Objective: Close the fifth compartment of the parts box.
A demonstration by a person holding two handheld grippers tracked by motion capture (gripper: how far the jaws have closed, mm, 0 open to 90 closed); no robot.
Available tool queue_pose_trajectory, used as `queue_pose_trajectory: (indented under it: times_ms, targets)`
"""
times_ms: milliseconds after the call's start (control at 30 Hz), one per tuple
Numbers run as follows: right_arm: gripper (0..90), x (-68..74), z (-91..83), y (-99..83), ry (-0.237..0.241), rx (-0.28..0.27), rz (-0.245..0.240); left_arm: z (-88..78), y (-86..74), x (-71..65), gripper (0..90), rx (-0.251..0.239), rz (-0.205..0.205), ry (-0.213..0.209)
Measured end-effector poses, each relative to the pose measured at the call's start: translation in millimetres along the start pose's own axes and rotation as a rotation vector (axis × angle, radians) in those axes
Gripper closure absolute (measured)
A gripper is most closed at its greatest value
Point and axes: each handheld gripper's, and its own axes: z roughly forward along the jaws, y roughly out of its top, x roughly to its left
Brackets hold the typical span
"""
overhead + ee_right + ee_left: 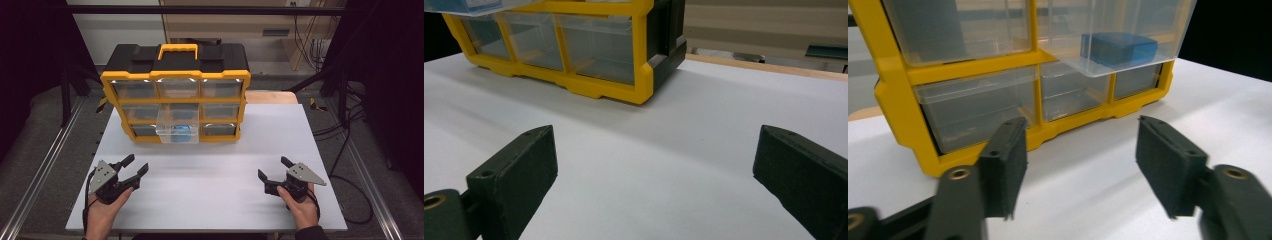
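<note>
High view: a yellow and black drawer cabinet [176, 95] stands at the far middle of the white table [210, 170], with a yellow handle on top. It holds nine clear drawers in three rows of three. One drawer [177, 131], in the middle column, is pulled out toward the person, and a blue box [181, 129] lies inside it. In the left gripper view the same blue box [1118, 48] shows through the clear wall of the pulled-out drawer.

The left gripper [136, 170] sits near the table's front left, held in the left hand [107, 207], its jaws angled up and right toward the cabinet. They stand apart with nothing between them. The right gripper [273, 169] rests at the front right in the right hand [300, 202], pointing left and slightly forward, jaws spread wide and gripping nothing. Both grippers are well apart from the cabinet.
</note>
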Motion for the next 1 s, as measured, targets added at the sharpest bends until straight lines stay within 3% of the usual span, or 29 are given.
queue_pose_trajectory:
  times_ms: [167, 200, 233, 267, 367, 400, 500, 667, 1000]
  targets:
    - [4.0, 0.0, -0.2, 0.1, 0.001, 0.002, -0.002, -1.6, 1.0, -0.7, 51.8, -0.003, -0.016, -0.007]
    - [3.9, 0.1, -0.1, 0.1, 0.001, 0.003, -0.002, -2.0, 1.3, -0.9, 57.9, -0.004, -0.013, -0.009]
    - [3.9, 0.1, -0.1, 0.1, 0.001, 0.003, -0.002, -2.4, 1.7, -1.4, 57.9, -0.003, -0.009, -0.010]
    - [4.0, 0.4, -0.2, 0.4, -0.002, 0.003, -0.006, -4.1, 2.8, -2.3, 65.3, -0.009, 0.001, -0.009]
    - [3.9, 0.8, -0.5, 0.8, 0.000, 0.001, -0.008, -5.8, 3.7, -2.4, 70.7, -0.012, 0.000, -0.012]
    - [3.9, 1.2, -1.0, 1.0, 0.000, -0.001, -0.007, -6.6, 3.7, -2.7, 76.8, -0.015, -0.007, -0.009]
    - [3.9, 0.7, -0.5, 0.7, 0.001, 0.000, -0.007, -7.8, 4.0, -2.6, 83.7, -0.021, -0.025, -0.006]
    - [3.7, 1.2, -0.4, 0.8, 0.002, 0.000, -0.011, -8.2, 4.7, -3.9, 89.3, -0.019, -0.040, -0.004]
    - [3.6, 1.0, 0.6, 0.6, -0.005, 0.002, -0.014, -10.4, 15.6, -9.8, 89.7, -0.034, -0.057, -0.042]
